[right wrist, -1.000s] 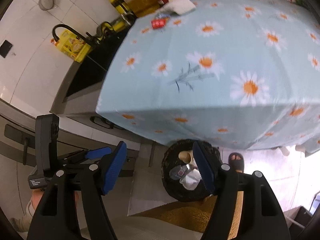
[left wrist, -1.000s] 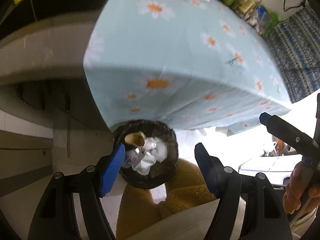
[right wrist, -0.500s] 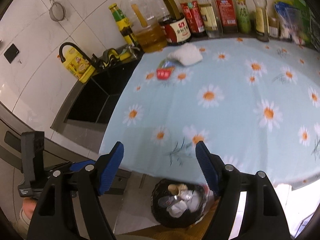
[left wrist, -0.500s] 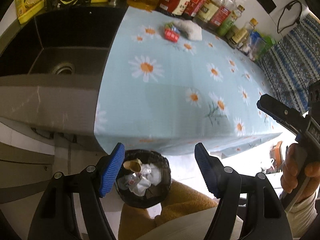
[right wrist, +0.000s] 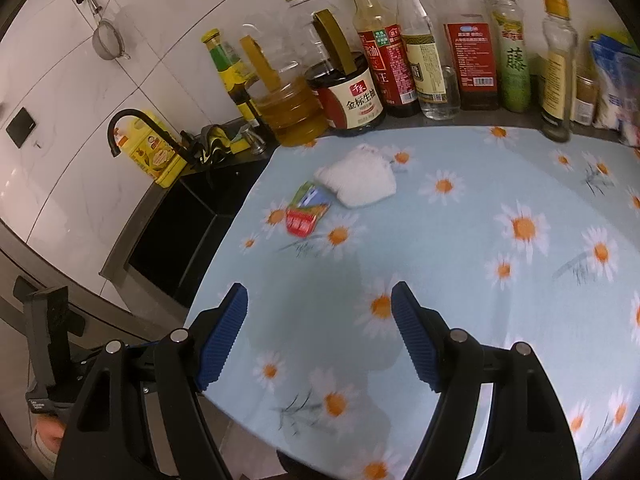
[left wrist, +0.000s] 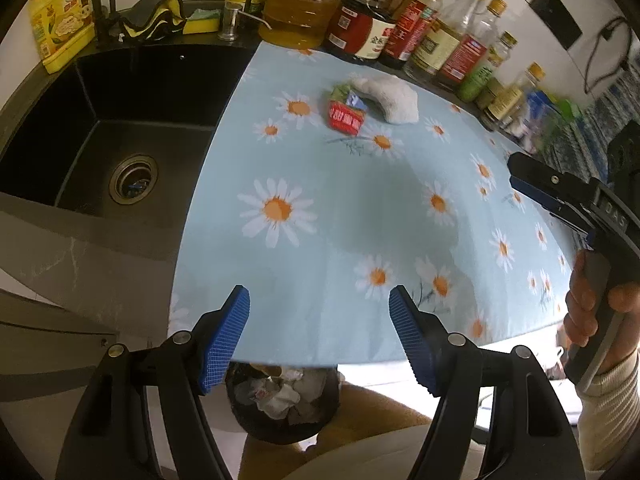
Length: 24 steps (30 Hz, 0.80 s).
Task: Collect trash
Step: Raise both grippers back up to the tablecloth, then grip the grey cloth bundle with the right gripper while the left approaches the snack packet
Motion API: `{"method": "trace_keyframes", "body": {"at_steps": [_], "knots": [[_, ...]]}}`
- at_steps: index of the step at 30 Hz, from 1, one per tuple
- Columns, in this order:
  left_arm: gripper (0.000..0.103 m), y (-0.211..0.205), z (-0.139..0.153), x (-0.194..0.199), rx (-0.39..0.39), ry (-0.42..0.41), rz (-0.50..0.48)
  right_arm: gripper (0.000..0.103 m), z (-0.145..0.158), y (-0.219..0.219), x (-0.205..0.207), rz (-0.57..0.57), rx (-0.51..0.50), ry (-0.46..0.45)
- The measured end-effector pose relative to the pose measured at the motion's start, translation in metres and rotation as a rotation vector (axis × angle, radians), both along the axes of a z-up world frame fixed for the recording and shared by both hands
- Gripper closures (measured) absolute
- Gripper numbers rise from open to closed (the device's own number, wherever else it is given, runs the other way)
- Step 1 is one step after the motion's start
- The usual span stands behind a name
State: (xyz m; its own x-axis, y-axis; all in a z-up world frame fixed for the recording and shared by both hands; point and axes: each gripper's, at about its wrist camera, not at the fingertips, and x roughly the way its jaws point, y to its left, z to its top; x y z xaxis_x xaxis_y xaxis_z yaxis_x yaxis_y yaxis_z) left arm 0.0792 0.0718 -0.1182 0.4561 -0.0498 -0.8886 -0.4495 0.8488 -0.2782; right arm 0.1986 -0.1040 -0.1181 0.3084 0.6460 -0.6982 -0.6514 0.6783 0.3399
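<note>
Both the left gripper [left wrist: 319, 336] and right gripper [right wrist: 319, 334], spread empty, have risen from the bin [left wrist: 280, 404] toward the far-edge wrapper [right wrist: 307, 215], towel [right wrist: 358, 178] just beside it.

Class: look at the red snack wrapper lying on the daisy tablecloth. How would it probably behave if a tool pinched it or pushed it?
The red snack wrapper looks crumpled and thin, so it is probably light and floppy, folding when pinched. Its glossy surface may be slippery. Pushed, it would likely slide rather than roll, perhaps against the white cloth beside it.
</note>
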Motion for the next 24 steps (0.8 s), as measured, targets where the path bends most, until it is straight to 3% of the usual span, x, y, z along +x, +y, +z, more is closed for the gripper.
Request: {"method": "trace_keyframes", "body": {"at_steps": [16, 24], "knots": [[0.033, -0.005, 0.014, 0.06, 0.067, 0.028, 0.137, 0.029, -0.017, 0.046, 0.121, 0.126, -0.024, 0.031], [0.033, -0.005, 0.016, 0.082, 0.089, 0.049, 0.162, 0.031, -0.033, 0.074, 0.154, 0.167, -0.06, 0.05]]}}
